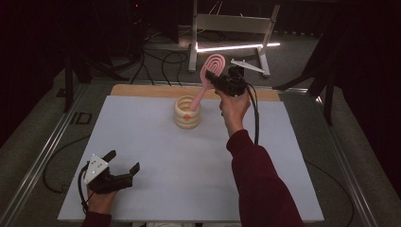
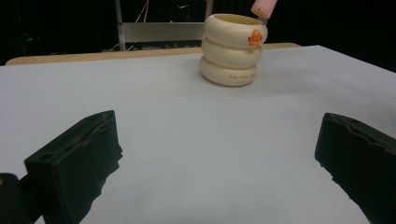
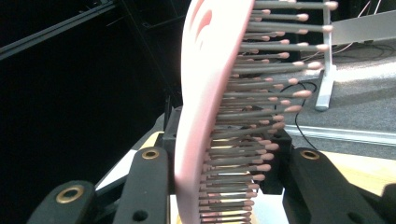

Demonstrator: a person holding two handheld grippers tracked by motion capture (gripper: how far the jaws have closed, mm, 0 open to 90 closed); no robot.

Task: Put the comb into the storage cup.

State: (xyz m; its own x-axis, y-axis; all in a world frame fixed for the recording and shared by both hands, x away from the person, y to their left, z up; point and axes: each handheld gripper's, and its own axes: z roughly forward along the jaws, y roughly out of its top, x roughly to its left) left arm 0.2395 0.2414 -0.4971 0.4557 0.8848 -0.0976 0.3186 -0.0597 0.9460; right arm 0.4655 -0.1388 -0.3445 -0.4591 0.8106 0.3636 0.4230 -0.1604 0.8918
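While right claw grips hairbrush over holder rim, left claw gapes near table edge.

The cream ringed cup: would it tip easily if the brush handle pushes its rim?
Probably somewhat. The cream ringed cup stands upright, taller than wide, looking hollow and likely light. The pink hairbrush, clamped in the right gripper, enters at a slant, so a sideways push could lever it.

Pale grey table, cream ringed holder standing near its far edge
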